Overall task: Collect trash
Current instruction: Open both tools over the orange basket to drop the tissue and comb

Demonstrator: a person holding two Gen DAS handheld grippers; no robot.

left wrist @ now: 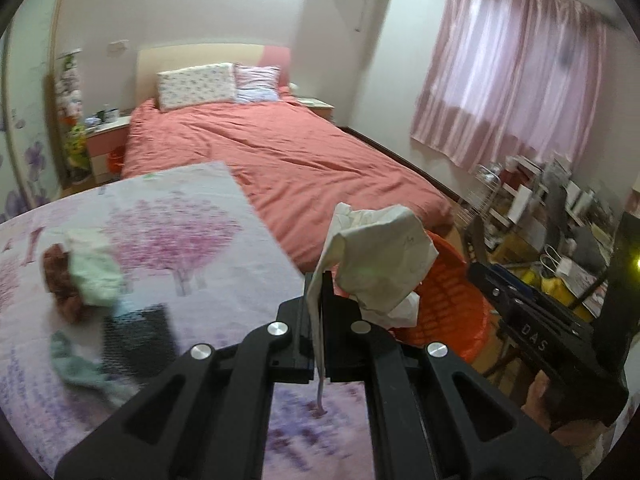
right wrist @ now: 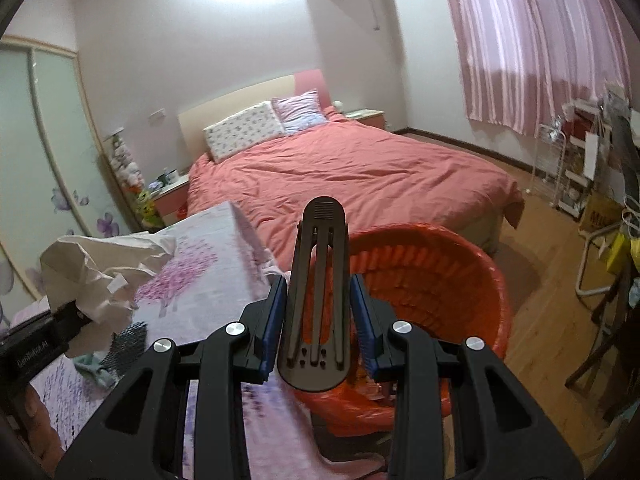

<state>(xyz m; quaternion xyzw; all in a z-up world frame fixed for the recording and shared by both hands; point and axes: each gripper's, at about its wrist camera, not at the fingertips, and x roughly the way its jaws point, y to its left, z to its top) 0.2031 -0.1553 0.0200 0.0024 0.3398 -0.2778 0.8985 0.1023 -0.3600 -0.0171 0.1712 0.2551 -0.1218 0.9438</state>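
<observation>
Floral purple-printed tablecloth (left wrist: 192,240) up close, left gripper (left wrist: 320,304) clamped tight on crumpled white paper sheet (left wrist: 380,256), right gripper (right wrist: 318,312) pinching flat black plastic holder (right wrist: 318,292), both over orange plastic basket (right wrist: 460,280), pink-covered bed (right wrist: 360,172) beyond

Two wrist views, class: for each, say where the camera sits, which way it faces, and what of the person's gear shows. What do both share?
Left wrist: on the left gripper, facing the bed; its fingers pinch crumpled paper; the right gripper shows at right.
Right wrist: on the right gripper, facing the bed; its fingers clamp a black flat tool.
Shared: bed, orange basket, floral-cloth table, paper.
</observation>
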